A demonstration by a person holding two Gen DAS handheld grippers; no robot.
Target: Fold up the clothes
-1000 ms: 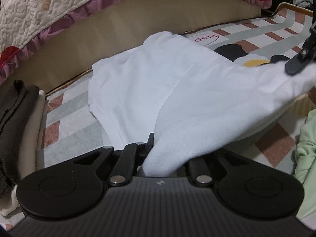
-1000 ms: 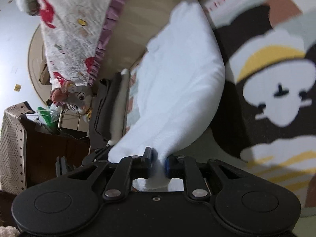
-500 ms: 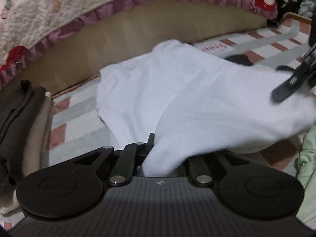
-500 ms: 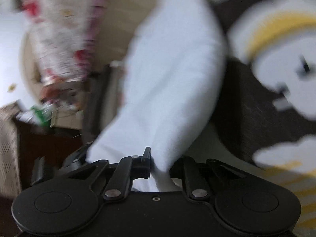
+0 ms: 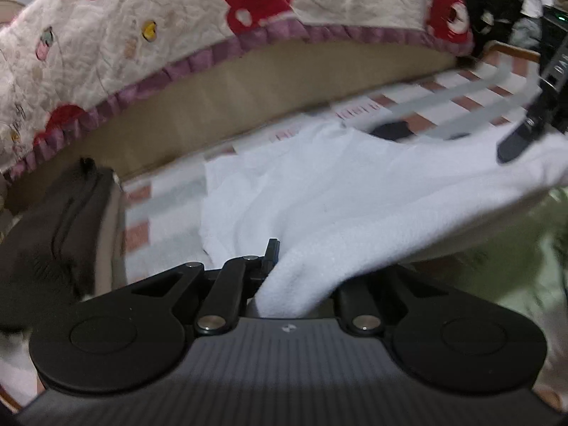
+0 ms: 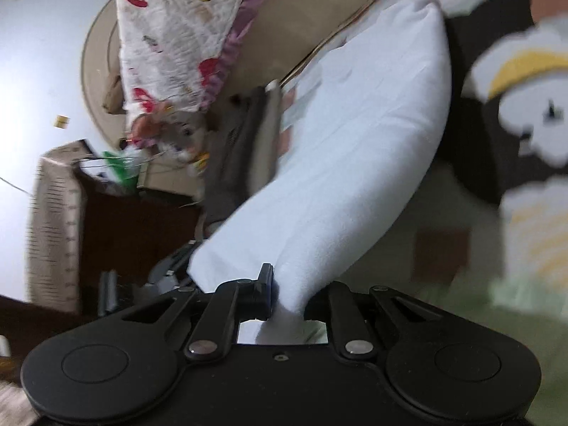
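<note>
A white garment (image 5: 319, 191) lies spread on the patterned mat, its near edge lifted off the mat. My left gripper (image 5: 296, 269) pinches one near corner; its jaws are easing open a little, with cloth still bunched between them and hiding the right finger. In the right wrist view the same white garment (image 6: 372, 124) runs away from my right gripper (image 6: 287, 294), which is shut on the other near corner. That right gripper (image 5: 518, 142) also shows at the far right of the left wrist view, with the cloth stretched between the two.
A folded dark garment (image 5: 53, 234) on a beige one lies left of the white one. A quilt (image 5: 177, 35) with red figures hangs over the bed behind. A pale green garment (image 5: 514, 248) lies at the right. The cartoon mat (image 6: 514, 113), a stuffed mouse (image 6: 177, 131) and dark furniture (image 6: 124, 230) show too.
Both grippers have risen and pulled back, lifting the garment's near edge higher off the mat. The right gripper's jaws have closed tighter on the cloth.
</note>
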